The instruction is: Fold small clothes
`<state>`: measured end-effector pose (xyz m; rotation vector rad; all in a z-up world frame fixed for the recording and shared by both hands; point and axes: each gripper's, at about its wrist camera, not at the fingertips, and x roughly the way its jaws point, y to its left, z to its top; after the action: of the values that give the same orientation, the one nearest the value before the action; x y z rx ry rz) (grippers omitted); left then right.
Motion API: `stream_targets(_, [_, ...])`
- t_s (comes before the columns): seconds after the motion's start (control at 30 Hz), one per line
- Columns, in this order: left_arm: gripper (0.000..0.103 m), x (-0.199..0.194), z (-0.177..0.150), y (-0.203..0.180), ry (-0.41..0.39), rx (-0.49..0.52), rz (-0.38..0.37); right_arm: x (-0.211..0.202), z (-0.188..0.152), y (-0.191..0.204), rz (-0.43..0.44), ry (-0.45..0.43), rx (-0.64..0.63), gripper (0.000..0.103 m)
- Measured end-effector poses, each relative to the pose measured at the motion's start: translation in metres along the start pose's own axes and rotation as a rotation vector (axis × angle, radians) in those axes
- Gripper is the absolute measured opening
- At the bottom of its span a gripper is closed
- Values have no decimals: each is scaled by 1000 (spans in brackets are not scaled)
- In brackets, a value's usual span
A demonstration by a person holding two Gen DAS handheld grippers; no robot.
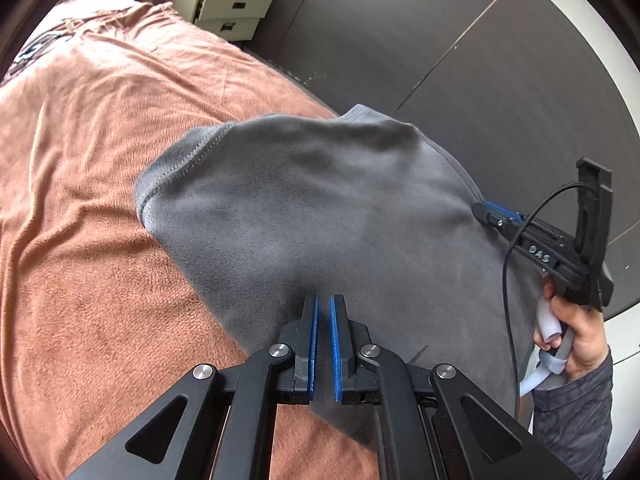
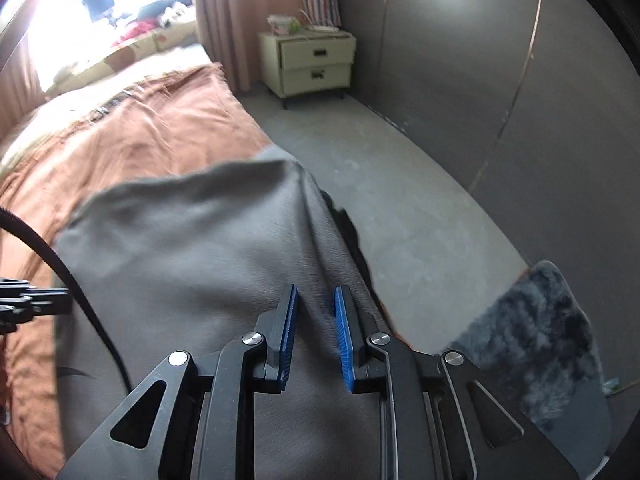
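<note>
Presently listed: one grey garment (image 1: 320,208), soft fabric with a stitched hem, held up over the near edge of a bed and partly draped on the rust-orange bedspread (image 1: 88,168).

Left tool (image 1: 324,300): blue-padded jaws drawn nearly together, clamped on a pinch of the garment's near edge.

Right tool (image 2: 316,292): jaws narrowly apart with a ridge of the grey cloth running up between the pads; it is clamped on that fold. From the left wrist view the same tool (image 1: 486,210) bites the garment's right edge, gripped by a person's hand (image 1: 576,332) in a dark patterned sleeve.

Surroundings: cream two-drawer nightstand (image 2: 312,64) by the far wall, a striped bag (image 2: 320,4) standing on top; grey floor (image 2: 400,184); dark fluffy rug (image 2: 536,340) at right; dark wardrobe panels (image 1: 460,40) alongside; pink curtain (image 2: 224,20) beside a bright window.
</note>
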<state>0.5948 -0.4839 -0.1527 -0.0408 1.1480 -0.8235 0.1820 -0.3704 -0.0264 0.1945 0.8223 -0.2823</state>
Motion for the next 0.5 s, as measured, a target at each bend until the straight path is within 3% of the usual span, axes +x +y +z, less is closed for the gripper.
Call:
stream_targets(0.17, [6, 5, -4, 3, 0, -20, -19, 20, 3, -6, -6, 47, 56, 15])
stream_targets(0.3, [6, -4, -9, -1, 3, -3, 13, 1, 4, 1, -43, 1, 47, 15])
stream_targets(0.5, [6, -11, -22, -14, 10, 5, 26, -27, -30, 0, -15, -30, 29, 15])
